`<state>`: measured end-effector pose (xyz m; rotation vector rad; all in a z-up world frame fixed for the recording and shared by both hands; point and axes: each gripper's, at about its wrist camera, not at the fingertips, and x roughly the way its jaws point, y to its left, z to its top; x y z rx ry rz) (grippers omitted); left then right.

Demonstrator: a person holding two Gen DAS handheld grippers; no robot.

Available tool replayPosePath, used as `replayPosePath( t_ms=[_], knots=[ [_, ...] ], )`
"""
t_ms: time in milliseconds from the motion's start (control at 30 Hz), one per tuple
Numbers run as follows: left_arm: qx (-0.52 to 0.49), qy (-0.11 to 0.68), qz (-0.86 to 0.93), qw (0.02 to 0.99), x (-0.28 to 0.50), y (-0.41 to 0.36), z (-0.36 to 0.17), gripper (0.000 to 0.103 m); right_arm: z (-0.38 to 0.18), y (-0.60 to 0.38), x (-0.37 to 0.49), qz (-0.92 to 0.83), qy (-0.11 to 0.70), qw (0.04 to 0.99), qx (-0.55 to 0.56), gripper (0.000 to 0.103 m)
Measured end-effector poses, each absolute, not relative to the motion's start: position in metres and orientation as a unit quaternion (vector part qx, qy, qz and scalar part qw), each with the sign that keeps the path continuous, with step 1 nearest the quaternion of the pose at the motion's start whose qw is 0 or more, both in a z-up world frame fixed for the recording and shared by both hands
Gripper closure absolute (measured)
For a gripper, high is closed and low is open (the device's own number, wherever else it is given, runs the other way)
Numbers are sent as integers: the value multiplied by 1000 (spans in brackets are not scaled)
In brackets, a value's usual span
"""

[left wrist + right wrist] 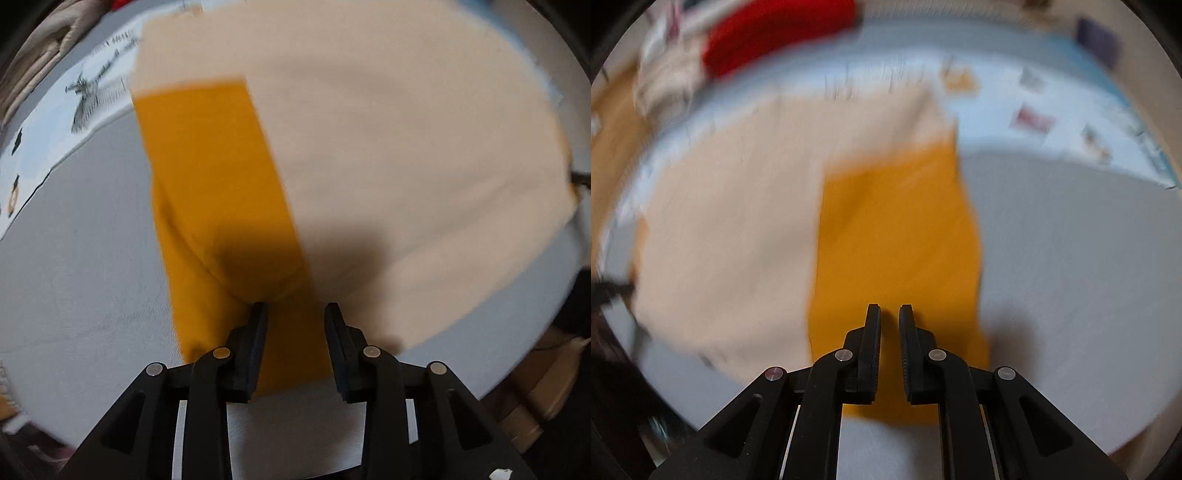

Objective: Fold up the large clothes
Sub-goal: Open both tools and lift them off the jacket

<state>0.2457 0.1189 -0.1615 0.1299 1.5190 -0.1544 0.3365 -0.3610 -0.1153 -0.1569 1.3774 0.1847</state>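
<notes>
A grey tabletop (85, 266) fills both views, with a pale printed sheet (1015, 118) spread over its far part. On the tabletop a large garment (388, 155) is laid out: a broad beige panel beside a long orange strip (218, 177). The garment is flat and mostly smooth, with one rounded fold in the orange near the left gripper (295, 308). A red cloth (779, 33) and a pale bundle are seen past the far edge in the right view, blurred.

The orange strip runs straight away from both grippers, its long axis in line with their fingers. In the left view its near end is seen between and just ahead of the fingers, beige to the right of them. In the right view the strip passes under the right gripper (890, 308), beige to the left. The left gripper is held moderately open, nothing between its fingers. The right gripper is narrowed to a thin gap, and no cloth is seen pinched in it. Neither is clearly nearer to the strip's near edge; both are judged within easy reach of it.

Dark marks and small pictures are printed on the sheet, but no writing can be read through the blur.
</notes>
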Motion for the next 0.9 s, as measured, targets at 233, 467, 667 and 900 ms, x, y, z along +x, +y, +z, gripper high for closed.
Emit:
replayPosePath(
  t_ms=[233, 467, 667, 900],
  knots=[
    [48, 679, -36, 732, 240, 123, -160, 73, -127, -370, 327, 63, 653, 747, -106, 92],
    [101, 636, 56, 763, 216, 127, -144, 72, -112, -378, 316, -4, 633, 756, -167, 92],
    [10, 524, 96, 846, 177, 126, -79, 79, -20, -365, 289, -17, 482, 870, -101, 91],
    [-73, 479, 85, 870, 145, 99, -70, 86, 16, -312, 251, 33, 426, 904, -4, 91]
  ],
)
